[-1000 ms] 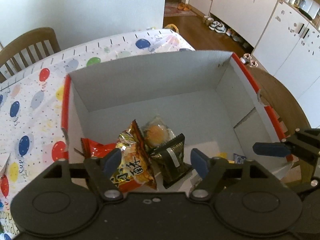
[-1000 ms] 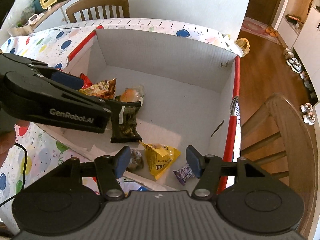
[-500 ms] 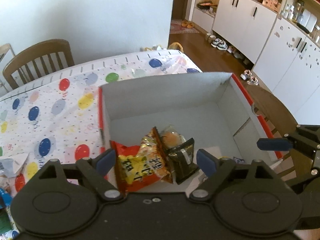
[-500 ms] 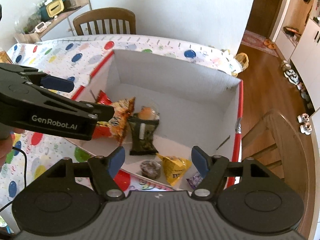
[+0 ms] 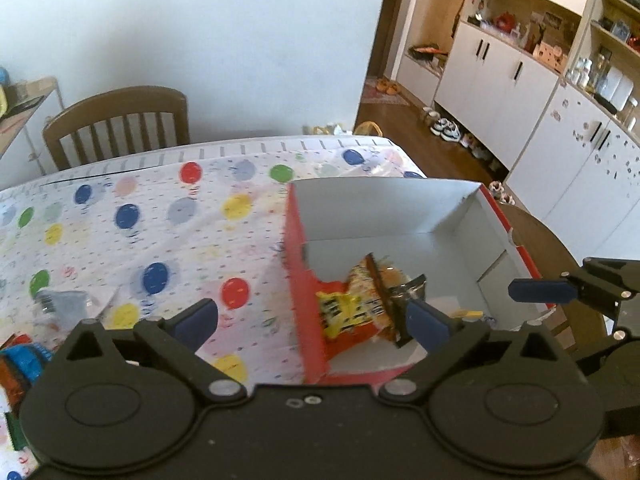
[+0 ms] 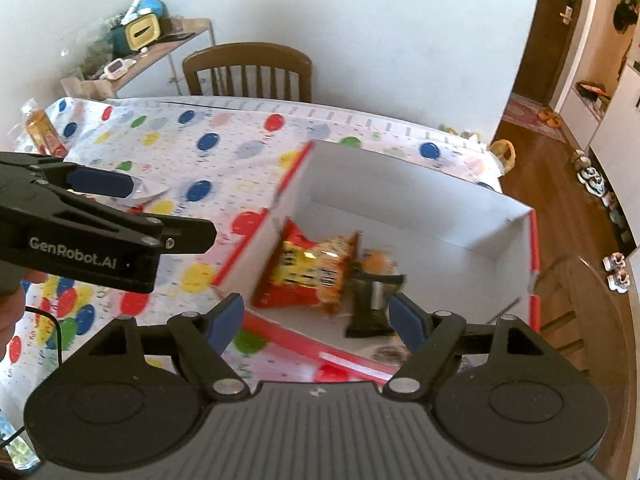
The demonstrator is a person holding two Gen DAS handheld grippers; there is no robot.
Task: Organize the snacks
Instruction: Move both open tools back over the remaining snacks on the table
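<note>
A cardboard box [image 5: 380, 208], red outside and white inside, stands on the balloon-print tablecloth [image 5: 160, 220]. In the box [image 6: 400, 196] lie a red-and-yellow noodle packet [image 6: 312, 276], a dark packet [image 6: 372, 304] and an orange round snack [image 6: 376, 262]. The left wrist view shows the same noodle packet [image 5: 348, 312]. My left gripper [image 5: 312, 320] hovers above the box's left wall, jaws opening, nothing held. My right gripper [image 6: 314, 320] hangs over the box's near edge, jaws opening, nothing gripped. One of the left gripper's fingers [image 6: 100, 182] shows at the left.
More loose snacks lie at the table's left: a grey packet [image 5: 64, 304] and a blue one [image 5: 24, 360]. A yellow packet [image 6: 40, 132] sits at the far corner. Wooden chairs stand behind the table [image 6: 248, 68] and right of the box [image 6: 580, 300]. A cluttered shelf [image 6: 160, 44] is behind.
Both grippers have risen and drawn back from the box, and their jaws have widened. The left one swung leftward, so the tablecloth now fills its view. The snacks stay in the box.
</note>
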